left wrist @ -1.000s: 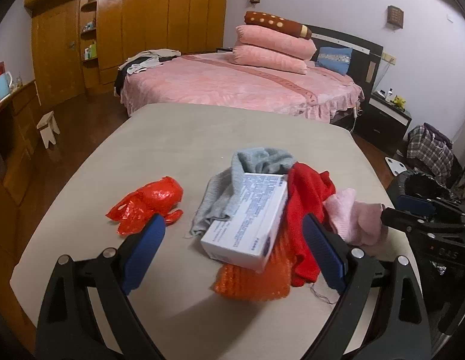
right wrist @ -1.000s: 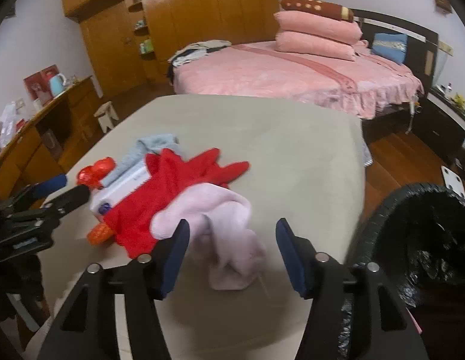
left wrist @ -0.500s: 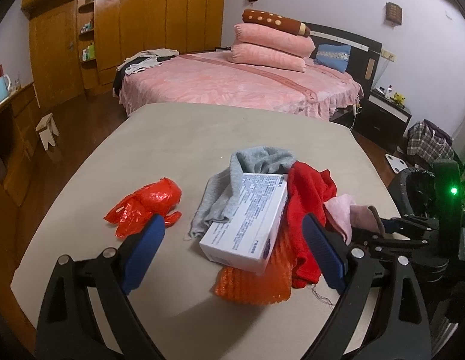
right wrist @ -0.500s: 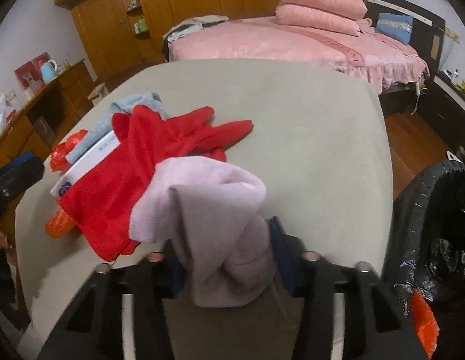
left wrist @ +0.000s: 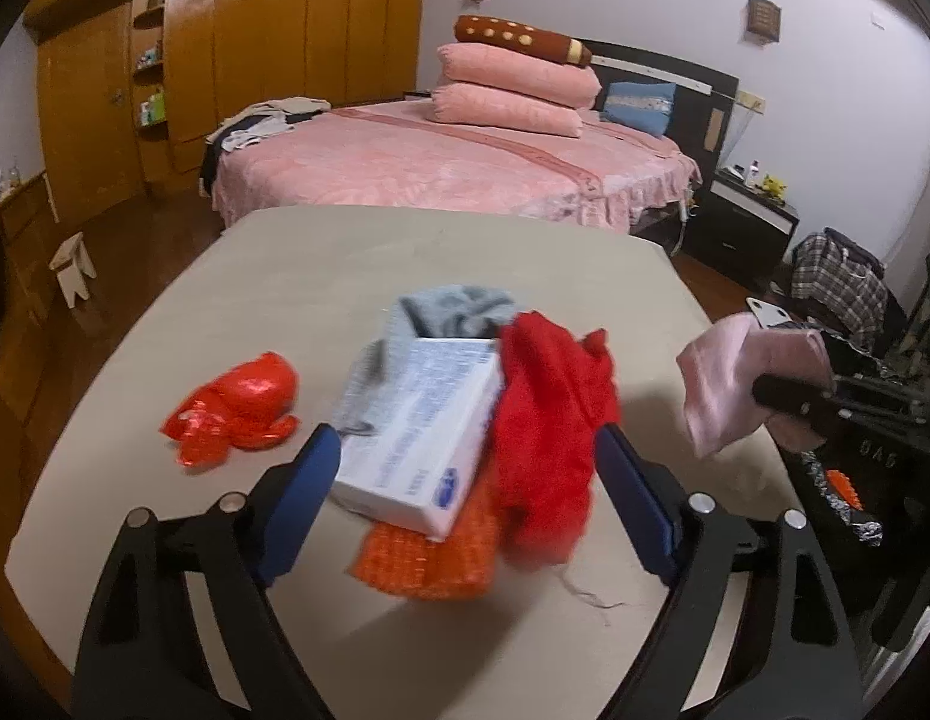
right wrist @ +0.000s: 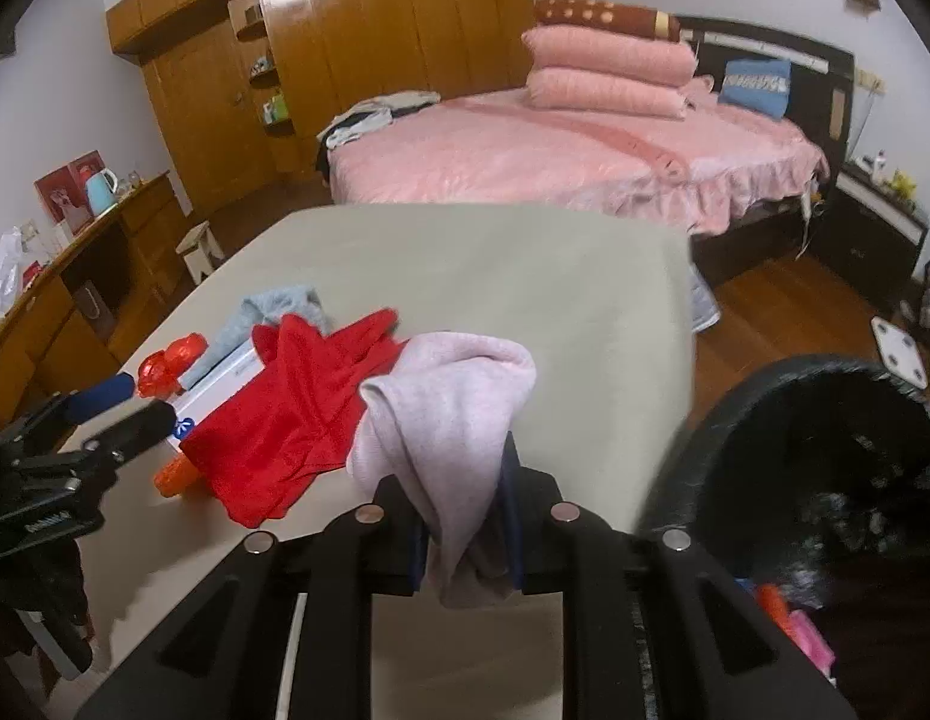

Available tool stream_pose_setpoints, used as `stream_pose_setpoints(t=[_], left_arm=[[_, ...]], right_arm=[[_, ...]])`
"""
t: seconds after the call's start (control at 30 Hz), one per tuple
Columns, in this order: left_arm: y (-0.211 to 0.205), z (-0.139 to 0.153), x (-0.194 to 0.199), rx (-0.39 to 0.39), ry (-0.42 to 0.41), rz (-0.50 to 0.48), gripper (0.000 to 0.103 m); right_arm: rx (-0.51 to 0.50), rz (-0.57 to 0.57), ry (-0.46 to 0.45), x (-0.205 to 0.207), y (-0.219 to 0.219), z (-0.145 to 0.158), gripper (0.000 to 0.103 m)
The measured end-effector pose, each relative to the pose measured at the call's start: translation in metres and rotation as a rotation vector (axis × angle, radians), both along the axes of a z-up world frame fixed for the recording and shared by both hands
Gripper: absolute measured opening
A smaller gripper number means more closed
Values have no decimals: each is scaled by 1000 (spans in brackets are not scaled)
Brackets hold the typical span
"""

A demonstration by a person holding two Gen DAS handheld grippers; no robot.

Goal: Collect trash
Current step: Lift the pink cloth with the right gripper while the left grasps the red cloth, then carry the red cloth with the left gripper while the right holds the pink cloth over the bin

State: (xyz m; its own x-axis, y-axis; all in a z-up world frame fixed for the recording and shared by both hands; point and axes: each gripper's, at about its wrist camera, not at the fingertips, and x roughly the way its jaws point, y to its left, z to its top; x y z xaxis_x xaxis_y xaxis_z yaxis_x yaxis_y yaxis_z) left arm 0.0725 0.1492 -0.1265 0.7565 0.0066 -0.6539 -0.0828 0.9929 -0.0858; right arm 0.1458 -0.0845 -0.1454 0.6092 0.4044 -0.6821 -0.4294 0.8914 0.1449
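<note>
My right gripper is shut on a pale pink cloth and holds it lifted off the table; it also shows in the left wrist view. My left gripper is open and empty, low over the table's near edge. Just ahead of it lie a white box, a red cloth, a grey cloth and orange mesh. A crumpled red plastic bag lies to the left. The black-lined trash bin stands right of the table.
The beige table stands before a pink bed with stacked pillows. A wooden wardrobe fills the back left. A small stool sits on the floor at left, a dark nightstand at right.
My right gripper closed on the pink cloth and lifted it up and to the right, off the pile. The left gripper edged closer to the white box.
</note>
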Motion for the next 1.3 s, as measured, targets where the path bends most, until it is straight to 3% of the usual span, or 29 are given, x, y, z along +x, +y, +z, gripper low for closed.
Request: stream_pose_setpoints(t=[0.27,0.43,0.53,0.6,0.7,1.07,1.17,1.3], left_arm=[[-36,-7,27,1,-1,-69,72],[-49,-22,54,22,37,-76,58],[-53,-33,67,42,71,-63,43],[-54,-38,72,46,93,-63,18],[-54,-39,70,46,90,-58,2],[-68,16,32,-18,-32,-124,2],[-81,18,25,-39,-27,-154,2],[-95,-2,18,-40,37,-200,2]], right_arm=[[-14,-58,-5,2,-25,2,20],[-12,-77,-2,4,-37,-1,20],[-8,-87,1,6,-42,-2,20],[-10,-92,2,7,-46,-3,20],[-6,-98,6,6,-50,-5,20],[24,-104,-30,-1,-57,7,20],[26,-104,-39,-4,-60,11,20],[14,-113,-26,-7,-65,8,20]])
